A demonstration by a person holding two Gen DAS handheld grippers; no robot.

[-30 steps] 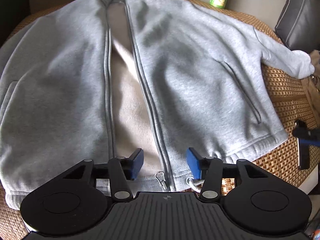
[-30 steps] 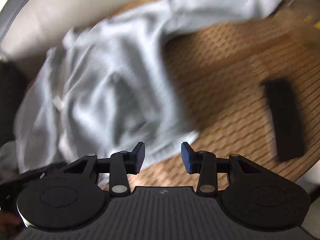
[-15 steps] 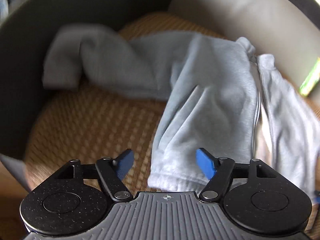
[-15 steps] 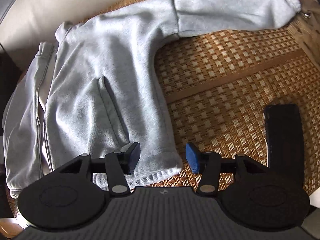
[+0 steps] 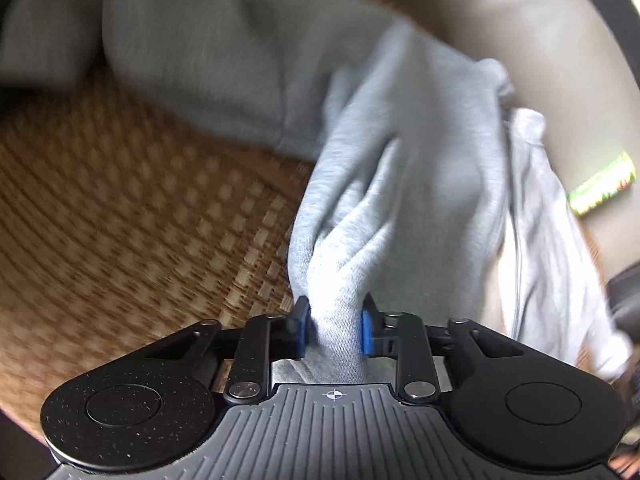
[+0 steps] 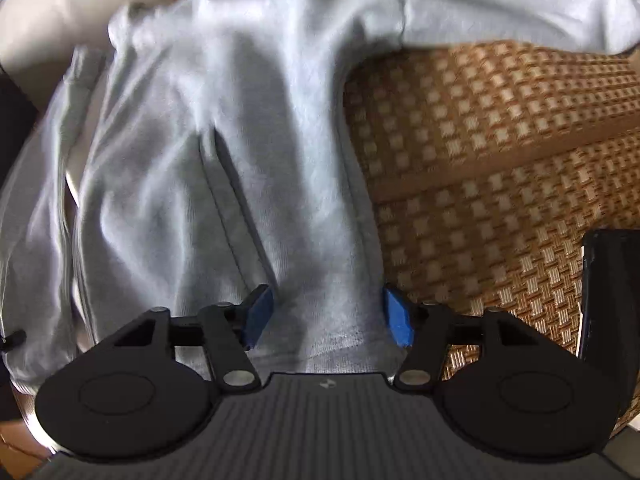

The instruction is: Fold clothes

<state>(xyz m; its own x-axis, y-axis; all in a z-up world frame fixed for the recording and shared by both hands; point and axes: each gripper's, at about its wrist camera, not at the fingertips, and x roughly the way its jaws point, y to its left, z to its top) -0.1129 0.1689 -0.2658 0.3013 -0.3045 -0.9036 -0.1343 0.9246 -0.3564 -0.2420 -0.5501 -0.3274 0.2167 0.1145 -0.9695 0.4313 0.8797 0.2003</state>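
Grey zip jacket (image 5: 404, 184) spread on a woven mat (image 5: 132, 220). Left gripper (image 5: 333, 330) — jaws clamped on a bunched hem corner, cloth pulled taut. Right gripper (image 6: 328, 318) — jaws wide apart, straddling the other hem corner without pinching it; black flat object (image 6: 610, 300) just beside.

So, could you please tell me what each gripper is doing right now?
Left gripper: shut on the grey jacket hem.
Right gripper: open, straddling the jacket's hem.
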